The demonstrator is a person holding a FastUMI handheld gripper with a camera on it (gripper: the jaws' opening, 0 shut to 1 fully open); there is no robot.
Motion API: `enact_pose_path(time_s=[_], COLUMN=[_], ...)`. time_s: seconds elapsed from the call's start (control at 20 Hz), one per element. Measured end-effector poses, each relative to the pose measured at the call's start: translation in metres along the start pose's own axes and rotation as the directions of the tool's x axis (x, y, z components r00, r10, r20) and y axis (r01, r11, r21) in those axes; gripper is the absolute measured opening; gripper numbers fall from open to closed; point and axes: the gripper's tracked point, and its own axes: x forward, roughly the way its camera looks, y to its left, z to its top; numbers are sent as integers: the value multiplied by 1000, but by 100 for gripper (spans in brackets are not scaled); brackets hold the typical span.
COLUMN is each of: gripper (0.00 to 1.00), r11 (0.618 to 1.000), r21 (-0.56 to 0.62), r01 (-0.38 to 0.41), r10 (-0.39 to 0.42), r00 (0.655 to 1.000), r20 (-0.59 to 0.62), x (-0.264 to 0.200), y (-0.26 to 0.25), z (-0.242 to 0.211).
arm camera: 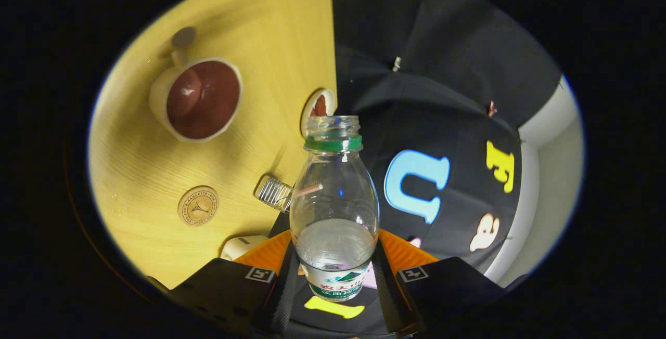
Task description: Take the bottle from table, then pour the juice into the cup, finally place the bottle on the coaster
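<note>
My gripper (335, 271) is shut on a clear plastic bottle (334, 198) with a green neck ring and no cap; both fingers press its lower body. A little clear liquid sits low in the bottle. The whole view is rolled, so the yellow wooden table (250, 42) stands to the left of the bottle. On it a white cup (200, 101) with a dark brown inside and a handle lies well beyond the fingers. A round wooden coaster (198, 205) lies nearer, left of the bottle.
A second small white cup (317, 110) peeks out just behind the bottle's mouth at the table edge. A clear ribbed object (273, 192) and a white object (243, 247) lie on the table close to the left finger. The booth's black cloth wall (442, 94) hangs beyond the table.
</note>
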Motion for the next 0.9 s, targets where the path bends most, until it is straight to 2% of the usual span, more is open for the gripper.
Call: enact_pose_path(time_s=[0.15,0.25,0.3,0.4,0.5,0.6,0.65,0.85,0.9], gripper=[71,71,71,71,71,71,71,71,71], r11=[971,918,877,771,639,507,454,310,260], r21=[237,397,480,636,768,861,890,950,965], r01=[-5,2,12,14,34,43,48,43,34], r10=[26,55,67,113,125,136,133,98,107], r00=[996,990,987,981,981,982,984,992,992], r20=[-88,-131,-149,-160,-148,-129,-121,-77,-63], x=[-18,-22,-24,-29,-33,-31,-29,-15,-12], y=[-18,-24,-27,-24,-24,-21,-19,-23,-17], z=[-23,-38,-43,-50,-45,-43,-43,-42,-41])
